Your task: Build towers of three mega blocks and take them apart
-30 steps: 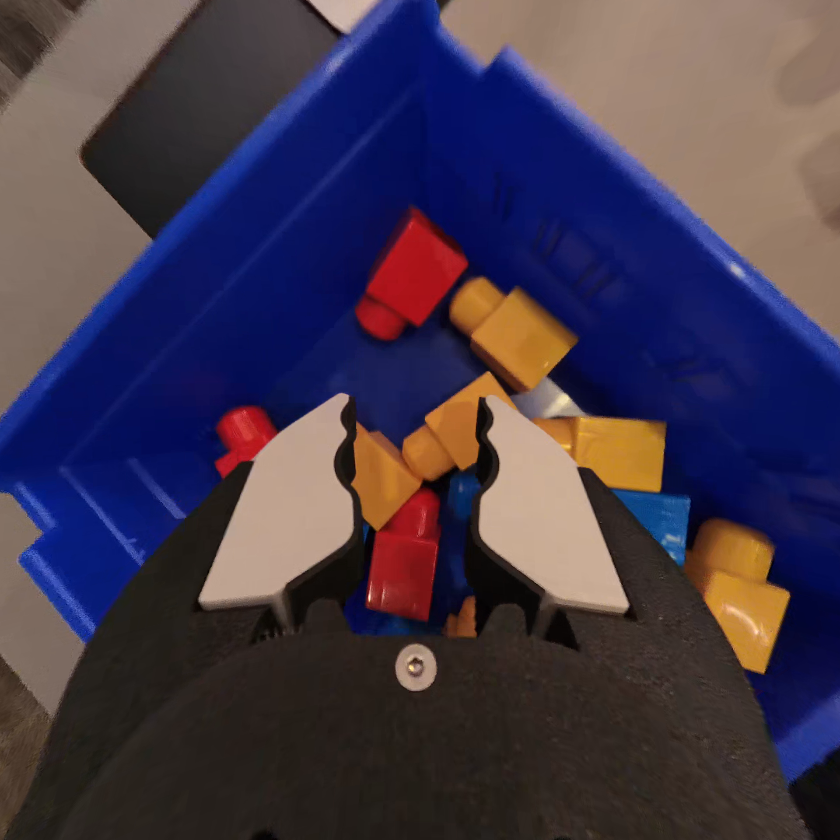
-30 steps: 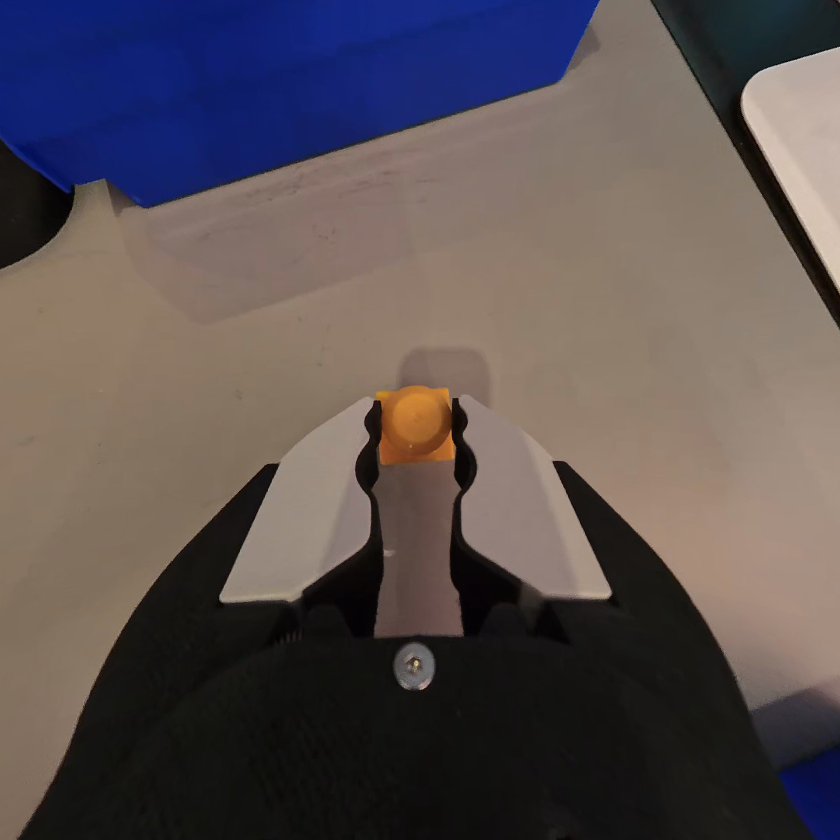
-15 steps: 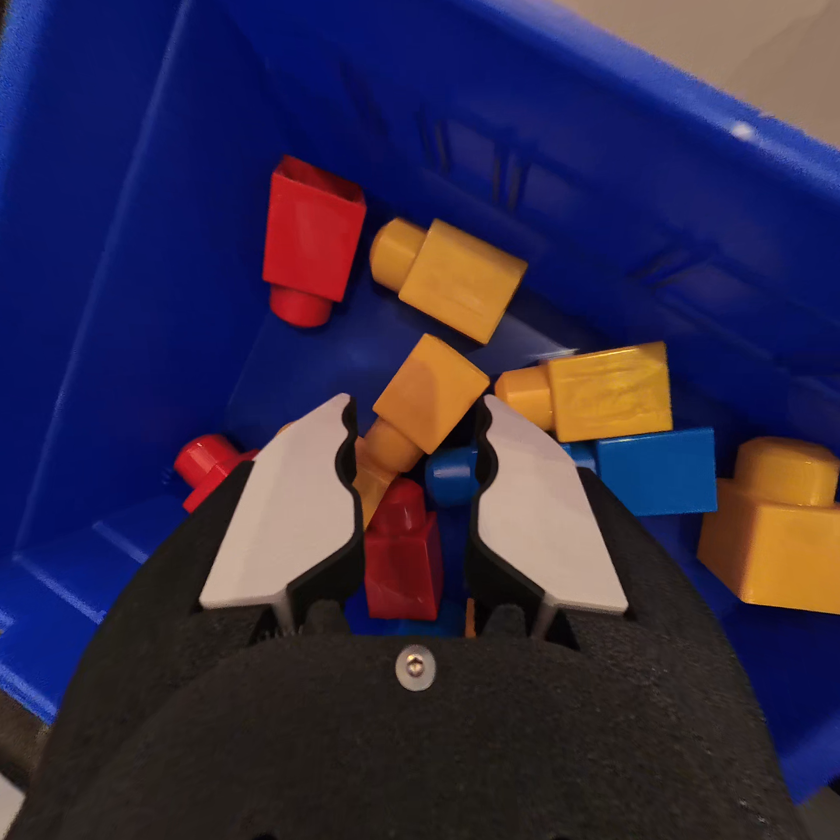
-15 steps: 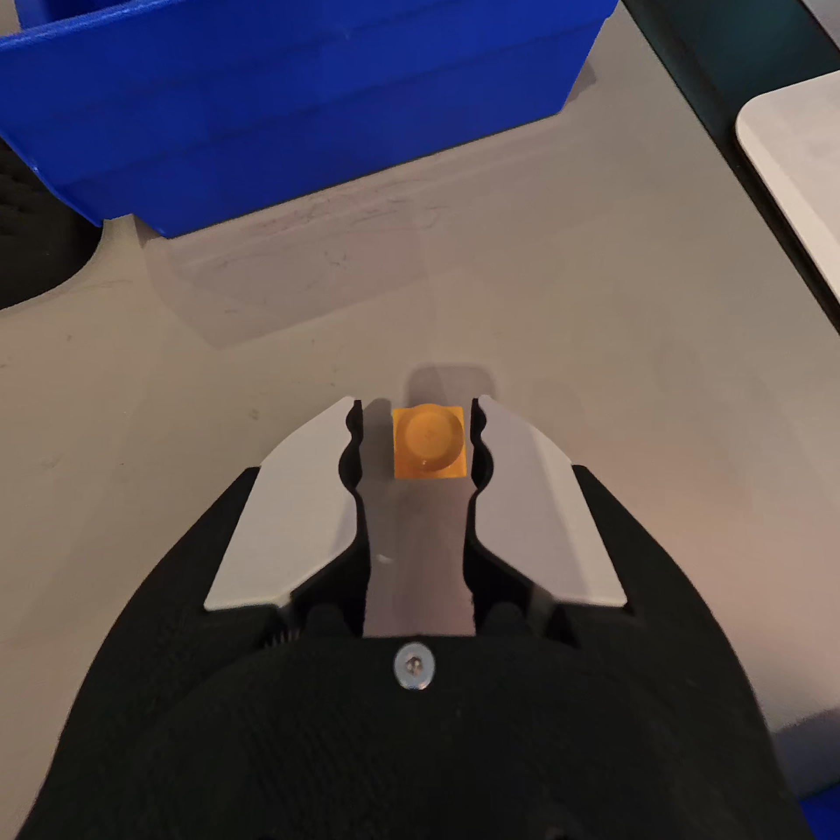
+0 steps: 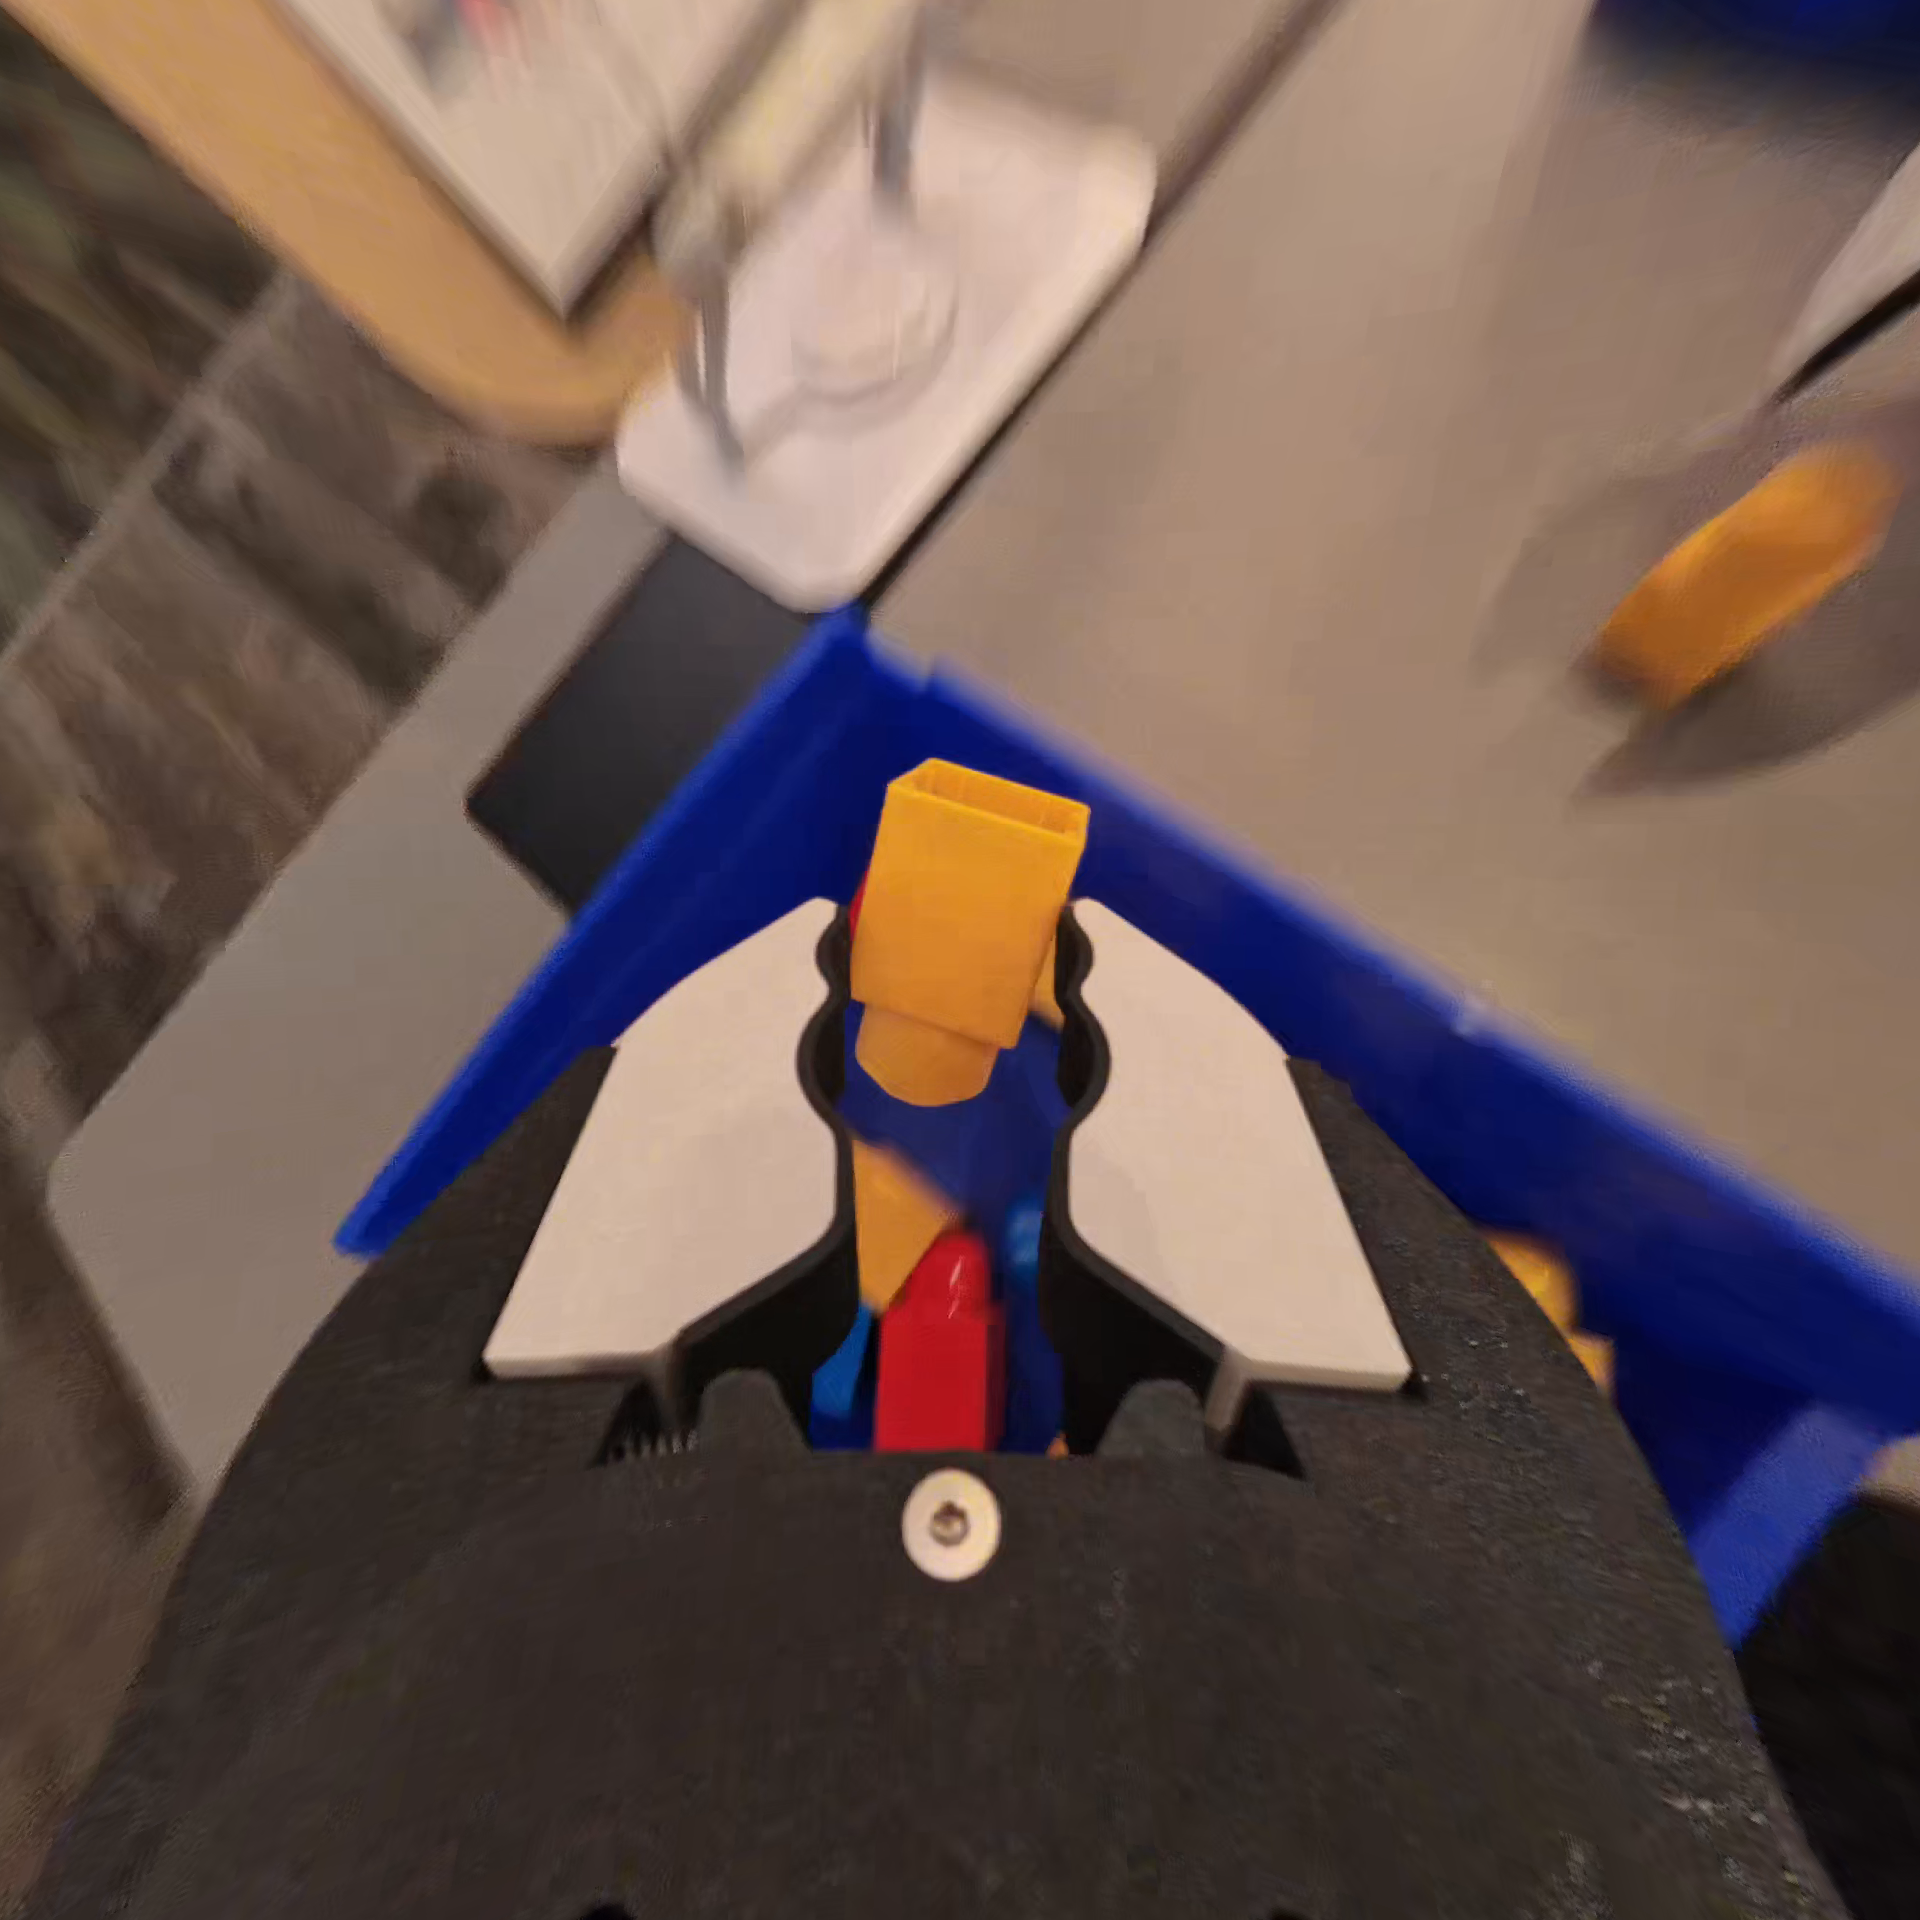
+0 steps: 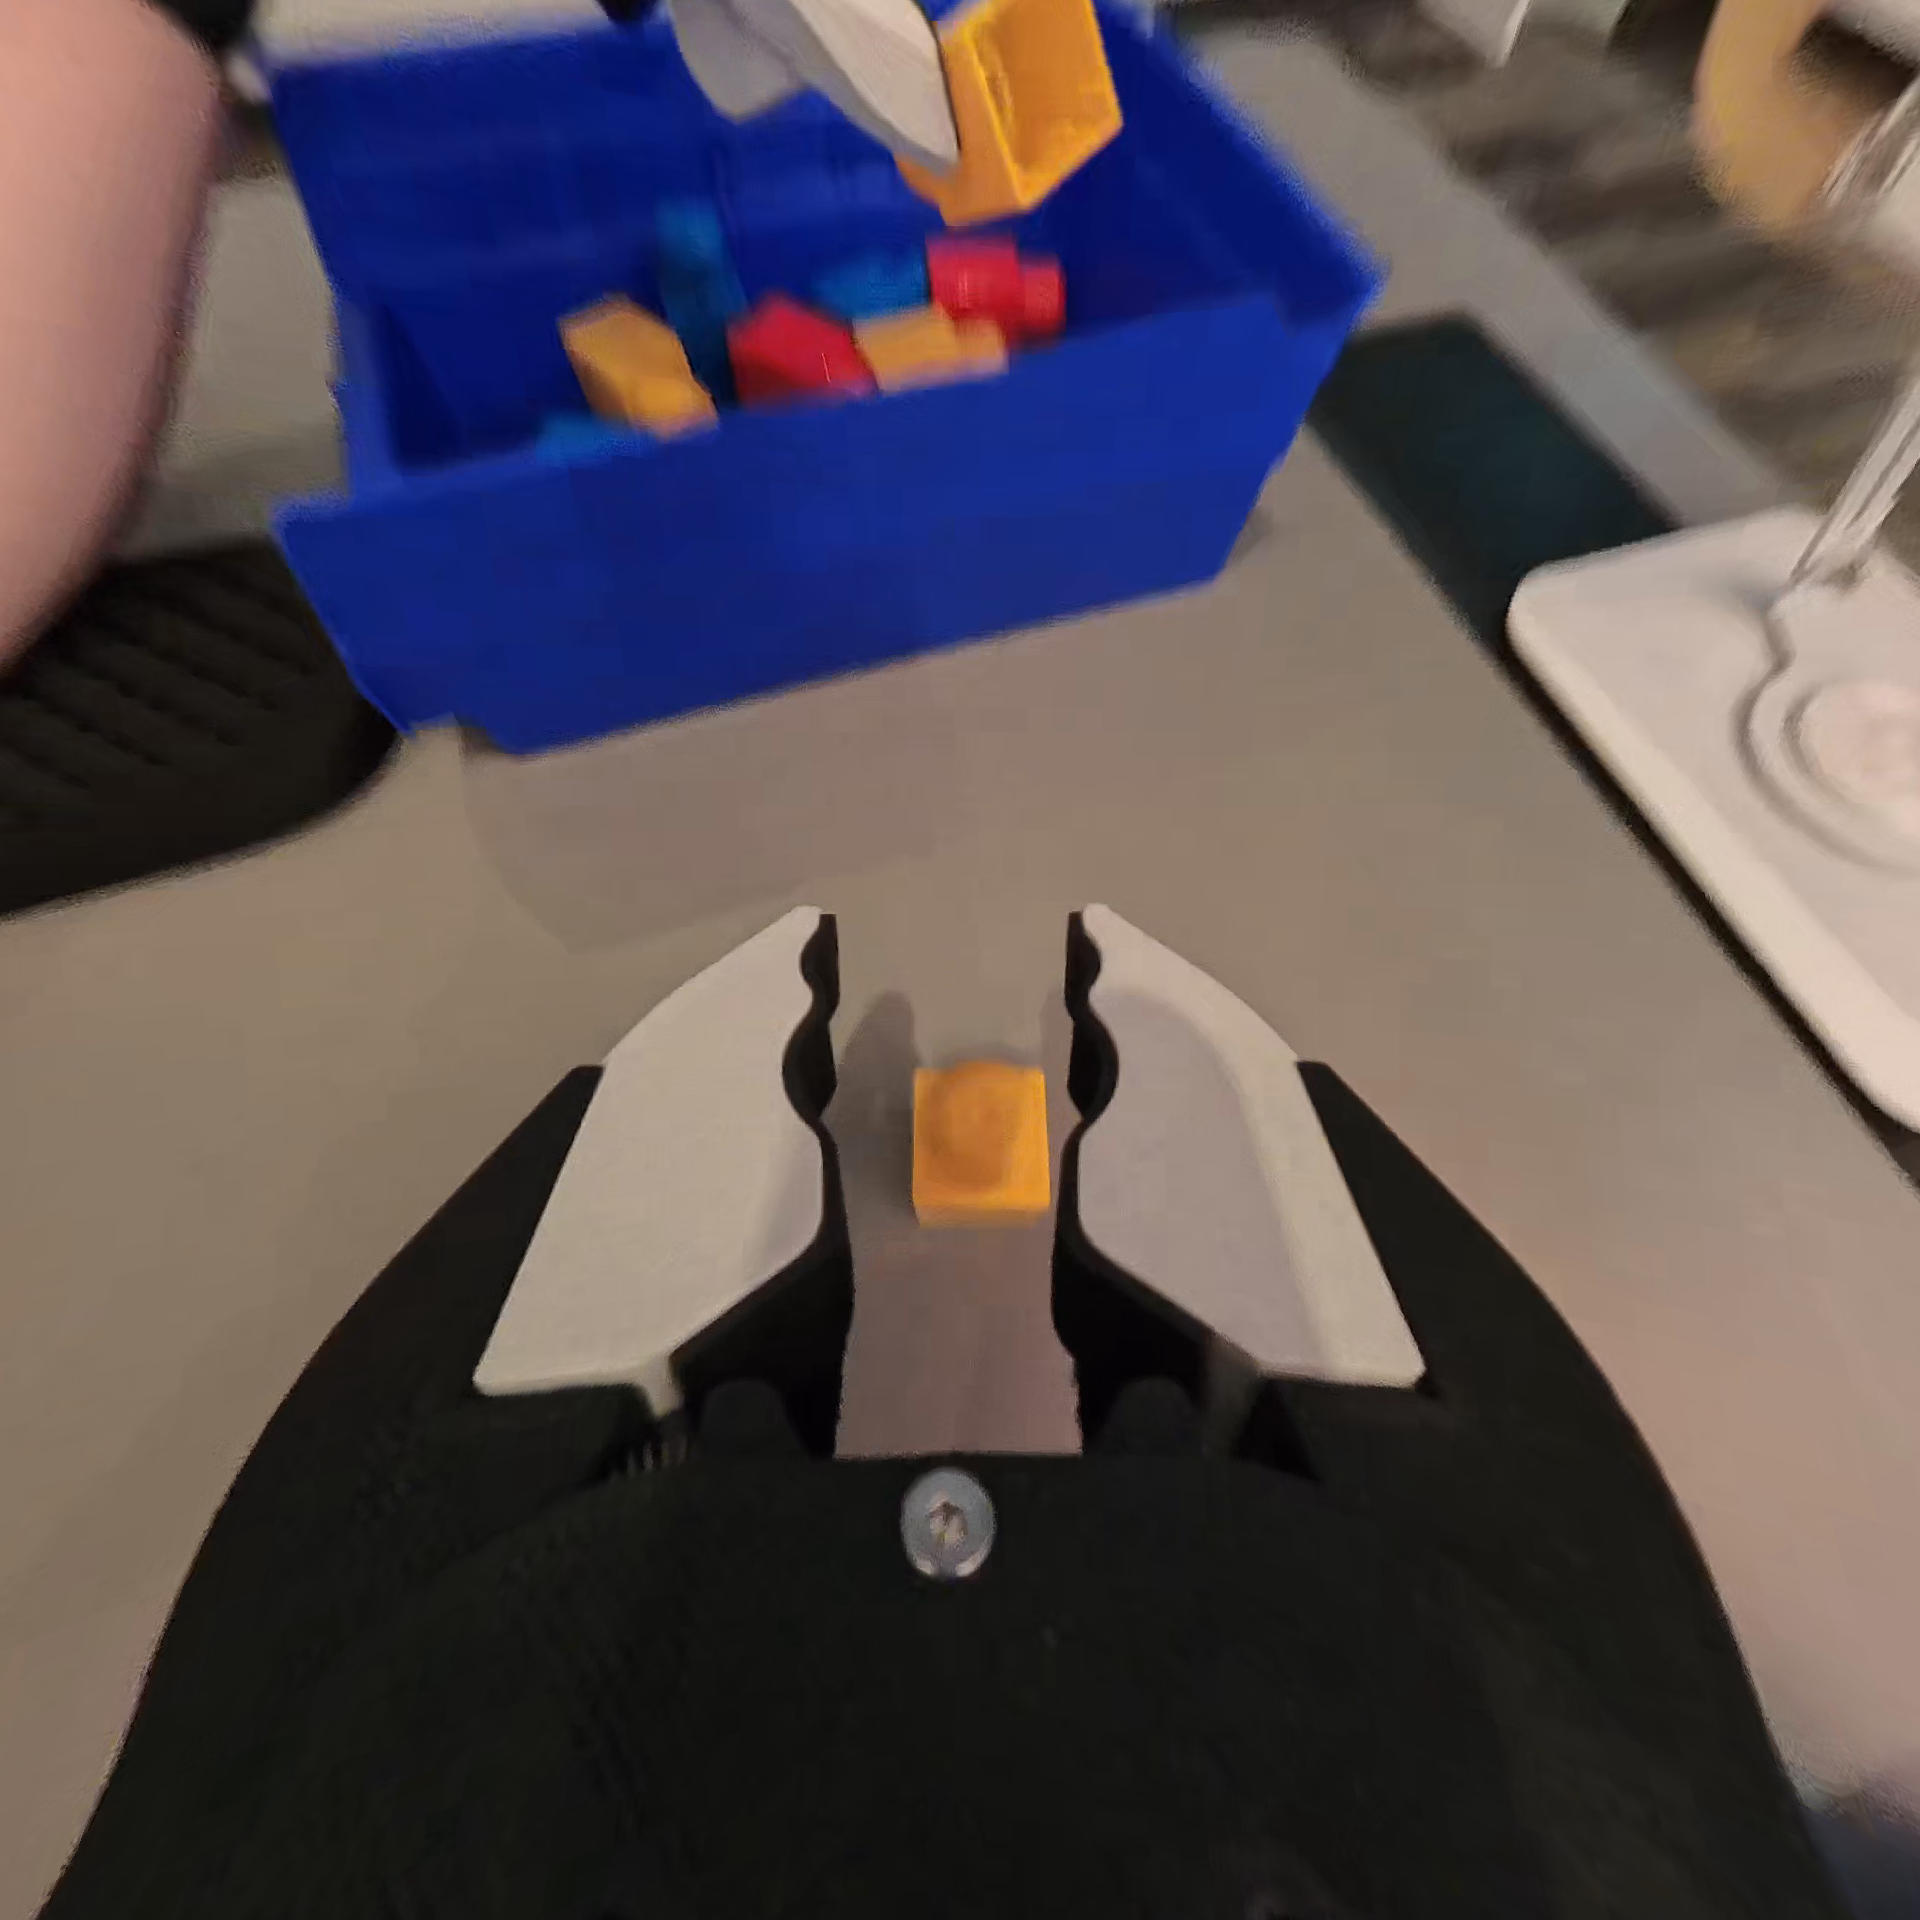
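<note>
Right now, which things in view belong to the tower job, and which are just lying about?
Job:
yellow block held in the left jaws
yellow block on the table, below the open right jaws
blue bin of loose blocks

Lying about:
white tray
black mat

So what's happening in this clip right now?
A person is working two handheld grippers over a grey table. The left gripper grips a yellow block above the blue bin of loose blocks. The right gripper is open above a second yellow block standing stud-up on the table.
</note>
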The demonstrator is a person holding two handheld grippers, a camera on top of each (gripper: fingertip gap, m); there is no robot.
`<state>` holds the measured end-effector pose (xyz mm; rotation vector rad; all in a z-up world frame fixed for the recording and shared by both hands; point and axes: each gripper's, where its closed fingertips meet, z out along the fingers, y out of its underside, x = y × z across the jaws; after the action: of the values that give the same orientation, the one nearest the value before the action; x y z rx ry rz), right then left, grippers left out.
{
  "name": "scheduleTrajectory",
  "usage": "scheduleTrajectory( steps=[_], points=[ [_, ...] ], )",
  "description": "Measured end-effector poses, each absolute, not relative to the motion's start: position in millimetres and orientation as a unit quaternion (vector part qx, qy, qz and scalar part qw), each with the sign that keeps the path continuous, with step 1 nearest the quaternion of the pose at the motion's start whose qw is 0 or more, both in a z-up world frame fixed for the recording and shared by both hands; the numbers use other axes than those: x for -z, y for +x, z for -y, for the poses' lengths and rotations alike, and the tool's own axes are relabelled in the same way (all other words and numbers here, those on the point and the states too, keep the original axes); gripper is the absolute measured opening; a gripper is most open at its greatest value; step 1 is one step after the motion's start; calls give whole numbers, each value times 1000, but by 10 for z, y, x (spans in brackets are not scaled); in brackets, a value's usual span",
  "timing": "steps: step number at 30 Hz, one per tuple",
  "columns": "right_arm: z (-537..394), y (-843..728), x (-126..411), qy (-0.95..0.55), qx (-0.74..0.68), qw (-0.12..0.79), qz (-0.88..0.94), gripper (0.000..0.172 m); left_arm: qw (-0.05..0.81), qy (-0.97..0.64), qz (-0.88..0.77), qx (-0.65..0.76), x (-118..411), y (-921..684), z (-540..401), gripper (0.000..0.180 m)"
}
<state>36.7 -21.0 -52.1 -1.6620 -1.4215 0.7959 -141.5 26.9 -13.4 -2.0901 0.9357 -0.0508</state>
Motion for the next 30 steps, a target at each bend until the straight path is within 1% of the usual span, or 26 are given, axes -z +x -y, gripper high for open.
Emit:
scheduleTrajectory(
  steps=[1, 3, 6, 8, 12, 13, 14, 15, 16, 17, 18, 20, 22, 25, 28, 29, 30],
  points=[
    [265, 328, 358, -631, -344, 419, 555, 43, 455, -809, -366, 65, -119, -1217, -232, 37],
    [428, 278, -3, -572, -417, 459, 536, 45, 515, -744, -366, 218, -611, -666, -23, 37],
    [587, 344, -513, -499, -511, 508, 482, 53, 522, -639, -351, 443, -1148, 19, 346, 36],
    [606, 438, -740, -473, -550, 527, 443, 53, 503, -598, -361, 510, -1233, 316, 511, 36],
    [597, 521, -869, -455, -578, 536, 414, 53, 479, -575, -373, 548, -1165, 684, 630, 37],
    [616, 515, -843, -455, -576, 529, 425, 49, 469, -575, -376, 556, -1132, 746, 649, 37],
    [644, 506, -804, -456, -572, 520, 441, 30, 470, -581, -373, 551, -1091, 778, 618, 37],
    [632, 497, -765, -465, -561, 517, 450, 29, 468, -583, -376, 547, -1063, 780, 609, 37],
    [595, 495, -726, -478, -545, 517, 456, 29, 466, -591, -380, 538, -1030, 759, 588, 39],
    [546, 502, -692, -494, -526, 518, 459, 29, 462, -599, -385, 528, -1002, 719, 575, 47],
    [486, 521, -675, -510, -503, 526, 459, 29, 461, -607, -385, 520, -999, 678, 566, 52],
    [327, 590, -642, -540, -419, 563, 466, 29, 462, -638, -376, 488, -960, 590, 519, 54],
    [195, 667, -586, -557, -297, 595, 498, 29, 472, -678, -355, 438, -903, 526, 420, 75],
    [82, 734, -487, -555, -125, 613, 548, 29, 475, -708, -337, 400, -821, 588, 369, 83],
    [80, 692, -355, -547, -44, 600, 583, 29, 460, -738, -325, 371, -650, 701, 323, 79],
    [83, 673, -321, -544, -29, 597, 589, 29, 451, -748, -330, 358, -565, 735, 312, 74],
    [86, 658, -292, -540, -16, 594, 596, 29, 442, -756, -340, 343, -480, 760, 304, 62]
  ],
)
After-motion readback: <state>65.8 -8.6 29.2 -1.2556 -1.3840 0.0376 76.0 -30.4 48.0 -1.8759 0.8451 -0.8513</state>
